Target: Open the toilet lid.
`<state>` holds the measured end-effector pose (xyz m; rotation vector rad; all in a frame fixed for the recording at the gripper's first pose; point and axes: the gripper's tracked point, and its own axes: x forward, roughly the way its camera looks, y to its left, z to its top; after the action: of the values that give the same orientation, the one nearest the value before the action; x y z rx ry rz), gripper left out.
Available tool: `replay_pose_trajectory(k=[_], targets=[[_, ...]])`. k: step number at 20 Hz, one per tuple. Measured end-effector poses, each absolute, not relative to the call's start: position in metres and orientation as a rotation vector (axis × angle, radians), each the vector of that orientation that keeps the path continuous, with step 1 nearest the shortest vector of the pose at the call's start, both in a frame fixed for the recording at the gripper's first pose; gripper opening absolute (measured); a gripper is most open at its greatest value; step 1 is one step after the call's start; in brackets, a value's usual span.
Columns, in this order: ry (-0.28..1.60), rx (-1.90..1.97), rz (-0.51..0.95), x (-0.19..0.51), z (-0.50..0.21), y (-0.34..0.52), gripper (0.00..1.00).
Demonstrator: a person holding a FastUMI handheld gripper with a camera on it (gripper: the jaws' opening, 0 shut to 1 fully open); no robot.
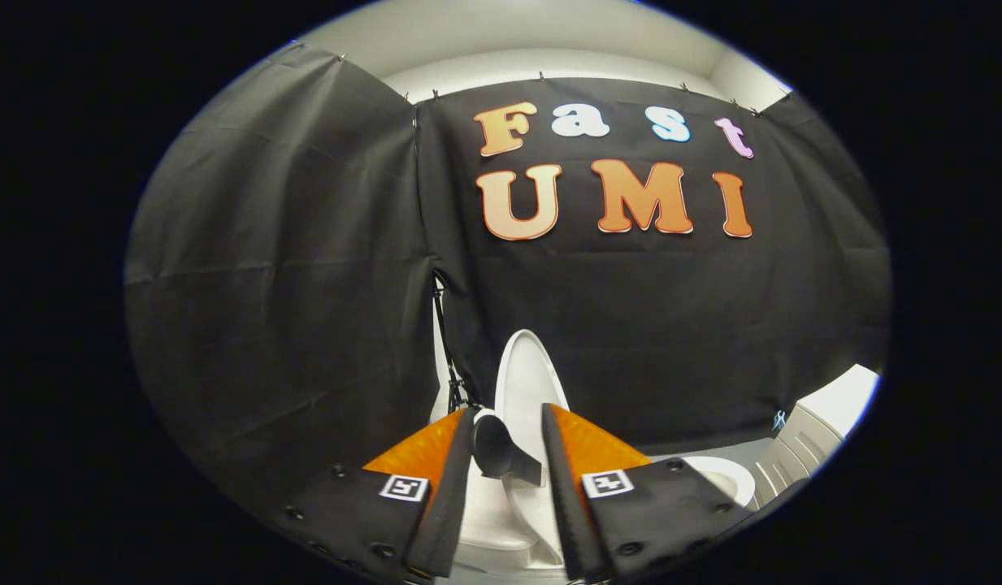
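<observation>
Toilet lid (523,382) stands raised, near upright, between and just beyond the fingers, against the black cloth wall (289,268). Gripper (507,426) fingers are set apart; a dark handle-like tab (501,451) lies between them. Whether both fingers press on it cannot be told. Toilet seat (724,475) shows right of the fingers.

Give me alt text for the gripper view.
The hand-held gripper holds its fingers around a dark handle on a raised white toilet lid, which stands upright against the black cloth wall.
</observation>
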<state>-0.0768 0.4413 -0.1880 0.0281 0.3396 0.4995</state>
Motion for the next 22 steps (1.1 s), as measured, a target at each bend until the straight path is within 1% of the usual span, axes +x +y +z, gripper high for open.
replay_pose_trajectory(k=[6,13,22], targets=[[0.319,0.124,0.505,-0.065,-0.149,0.408,0.99],[0.274,0.117,0.443,-0.037,-0.125,0.335,0.99],[0.232,0.079,0.301,0.001,-0.097,0.212,0.99]])
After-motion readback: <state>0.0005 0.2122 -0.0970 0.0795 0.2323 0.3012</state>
